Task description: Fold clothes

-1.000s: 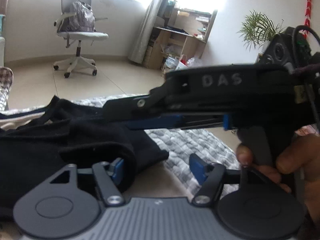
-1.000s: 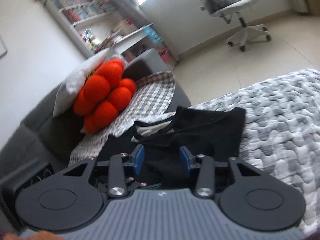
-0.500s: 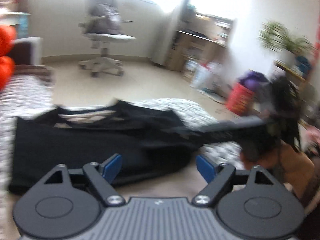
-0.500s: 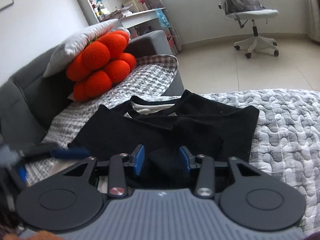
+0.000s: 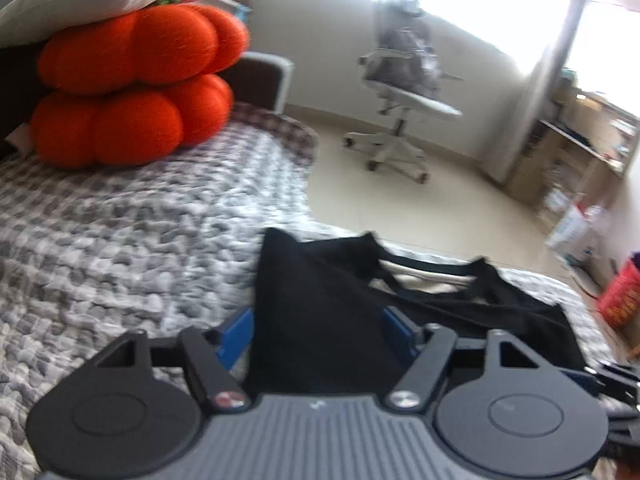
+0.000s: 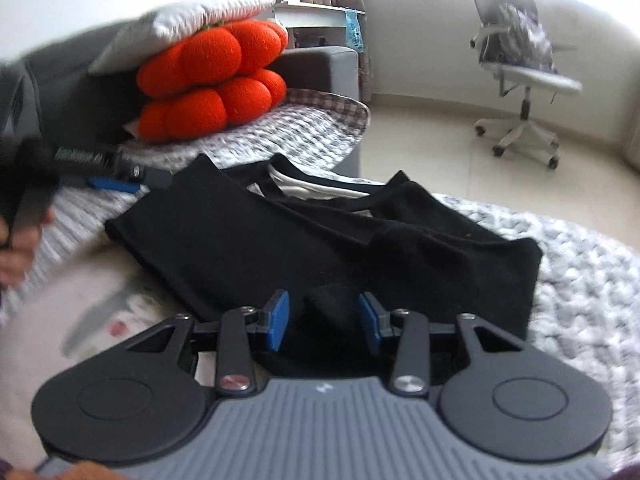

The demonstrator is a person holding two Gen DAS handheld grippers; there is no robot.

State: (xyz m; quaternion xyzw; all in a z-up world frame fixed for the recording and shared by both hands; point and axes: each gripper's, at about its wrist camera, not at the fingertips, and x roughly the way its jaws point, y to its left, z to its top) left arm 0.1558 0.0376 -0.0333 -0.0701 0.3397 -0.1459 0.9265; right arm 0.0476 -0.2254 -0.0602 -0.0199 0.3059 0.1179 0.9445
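Note:
A black garment lies flat on the grey quilted blanket, with a white inner layer showing at its neckline. My left gripper sits at the garment's left corner. Its jaws are closing, with the cloth's edge between the blue pads but not pinched. In the right wrist view that gripper reaches in from the left, held by a hand. My right gripper is at the near edge, shut on a raised bunch of the black cloth.
An orange lumpy cushion under a pale pillow rests against the grey sofa back. A white office chair stands on the bare floor beyond. A red basket and shelves are at the far right.
My left gripper swung from the garment's right side over to its left corner, and its jaws narrowed. The right gripper rolled level and kept the bunch of black cloth between its pads.

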